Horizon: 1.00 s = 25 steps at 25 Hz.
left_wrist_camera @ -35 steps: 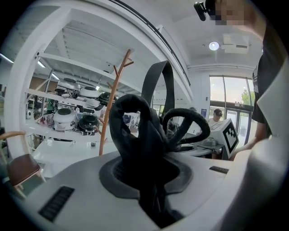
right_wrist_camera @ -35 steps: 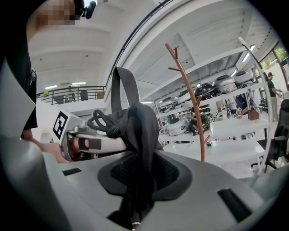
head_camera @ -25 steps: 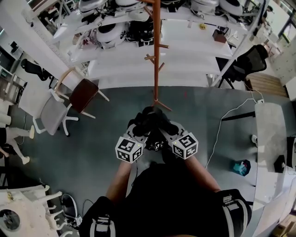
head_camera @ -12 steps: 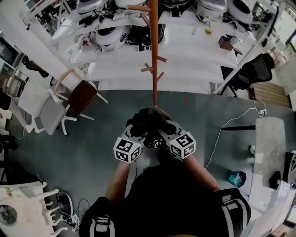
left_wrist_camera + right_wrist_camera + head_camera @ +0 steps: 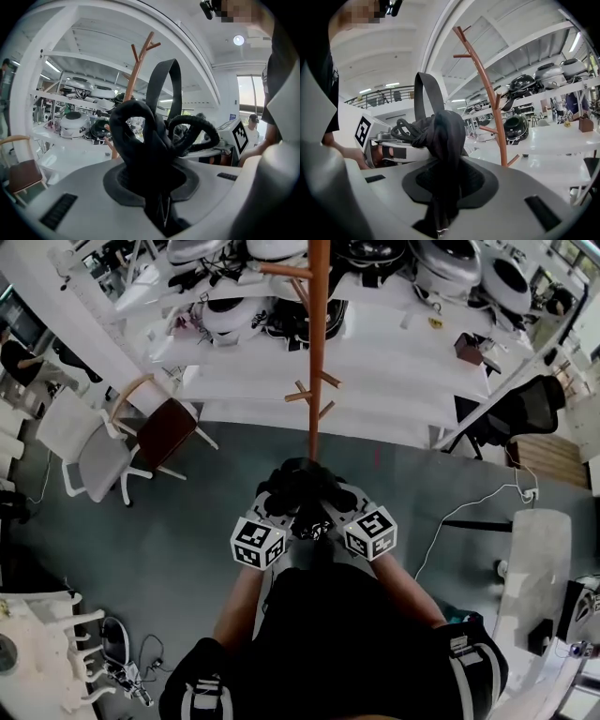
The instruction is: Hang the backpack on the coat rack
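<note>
Left tool (image 5: 283,501) is pinched narrow on a fold of the black backpack (image 5: 302,487), and its own view shows the fabric bunched and clamped between the jaws. Right tool (image 5: 336,497) has the opposite side of the pack. Its jaws are closing, with dark cloth plainly caught between them in the right gripper view. The backpack hangs between the two tools, close in front of the person's body and off the grey floor (image 5: 169,549).

From the head view, the coat rack (image 5: 318,352) stands at twelve o'clock from the pack, near but not touching. Its brown pole rises out of the top edge of that view. Short pegs (image 5: 302,396) branch off low on the pole, and a longer one sits higher, at eleven o'clock. A wooden chair (image 5: 167,429) stands at ten o'clock, and a white table (image 5: 394,362) loaded with helmets lies beyond the rack.

This looks like the carrying stage, with the pack gripped and brought up to the rack but not yet hung. The carry loop (image 5: 164,79) stands upright above the bundle. The next move probably calls for raising both tools together, steering that loop over a peg's tip, then lowering until the peg takes the weight before either tool lets go. The risk is the loop folding flat and missing the peg.
</note>
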### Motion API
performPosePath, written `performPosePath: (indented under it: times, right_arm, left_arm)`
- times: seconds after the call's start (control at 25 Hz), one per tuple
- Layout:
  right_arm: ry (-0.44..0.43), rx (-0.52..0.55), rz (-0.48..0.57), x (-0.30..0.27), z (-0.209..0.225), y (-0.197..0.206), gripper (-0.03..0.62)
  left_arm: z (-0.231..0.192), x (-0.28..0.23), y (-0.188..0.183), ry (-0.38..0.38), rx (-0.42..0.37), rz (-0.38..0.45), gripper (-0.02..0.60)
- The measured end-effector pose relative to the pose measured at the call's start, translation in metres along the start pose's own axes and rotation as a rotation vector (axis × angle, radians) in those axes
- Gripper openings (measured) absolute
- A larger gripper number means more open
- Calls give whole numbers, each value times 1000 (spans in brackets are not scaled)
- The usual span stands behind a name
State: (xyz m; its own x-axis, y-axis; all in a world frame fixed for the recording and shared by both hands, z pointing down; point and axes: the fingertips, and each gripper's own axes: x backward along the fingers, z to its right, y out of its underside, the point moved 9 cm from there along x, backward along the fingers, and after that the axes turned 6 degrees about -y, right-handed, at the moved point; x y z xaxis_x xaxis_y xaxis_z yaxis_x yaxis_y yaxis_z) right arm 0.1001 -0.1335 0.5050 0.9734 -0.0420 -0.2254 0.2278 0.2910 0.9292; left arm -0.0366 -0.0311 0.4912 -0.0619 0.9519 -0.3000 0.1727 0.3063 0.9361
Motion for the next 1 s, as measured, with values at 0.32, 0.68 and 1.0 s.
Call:
performPosePath:
  times: [0.32,0.68,1.0]
  right_arm:
    - [-2,-1,-3,-16,13,-11,92]
    - [48,-21,-2,-70,28,-21,89]
    - [152,-61,14,-117,54,-25,86]
  left_arm:
    - [-18,-15,-10,3,0,12,89]
    - [-80,-37,-19,66,-4,-12,89]
    - [-133,-76,-29,173,-47,-52,87]
